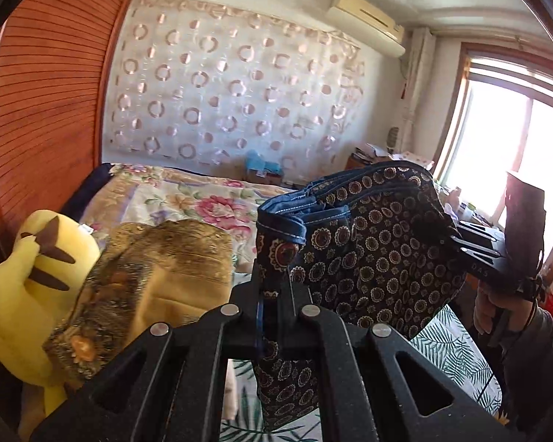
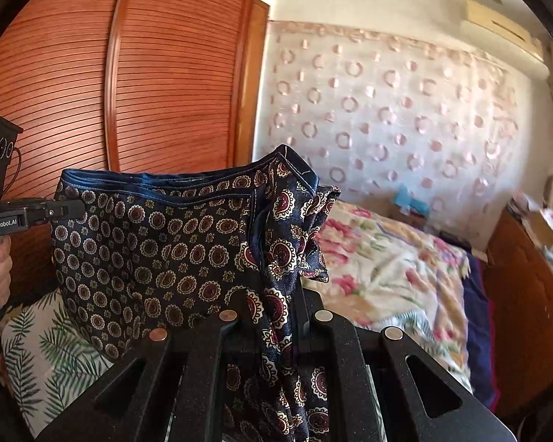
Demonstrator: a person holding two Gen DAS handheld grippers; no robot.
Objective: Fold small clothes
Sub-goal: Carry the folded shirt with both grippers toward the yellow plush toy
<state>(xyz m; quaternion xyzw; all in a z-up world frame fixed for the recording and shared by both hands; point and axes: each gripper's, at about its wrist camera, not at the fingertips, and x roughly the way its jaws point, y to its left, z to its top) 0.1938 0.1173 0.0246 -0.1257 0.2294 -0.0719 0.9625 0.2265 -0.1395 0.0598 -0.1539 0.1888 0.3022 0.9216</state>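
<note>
I hold the navy patterned shorts [image 2: 158,243] in the air above the bed [image 2: 387,258], left gripper [image 1: 272,287] and right gripper [image 2: 276,294] each pinched on what seems a waistband end, so the cloth hangs straight for folding.

right tool [image 2: 272,294]: clamped on patterned shorts [image 2: 158,243] | left tool [image 2: 68,208]: gripping opposite edge | shorts raised above bed [image 2: 387,258]

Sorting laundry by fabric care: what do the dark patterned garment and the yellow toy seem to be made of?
The garment looks like thin, smooth woven cloth, possibly silky: it drapes limply between the left gripper and right gripper, with stitched blue hems. The yellow toy looks like soft matte plush, rounded and stuffed.
</note>
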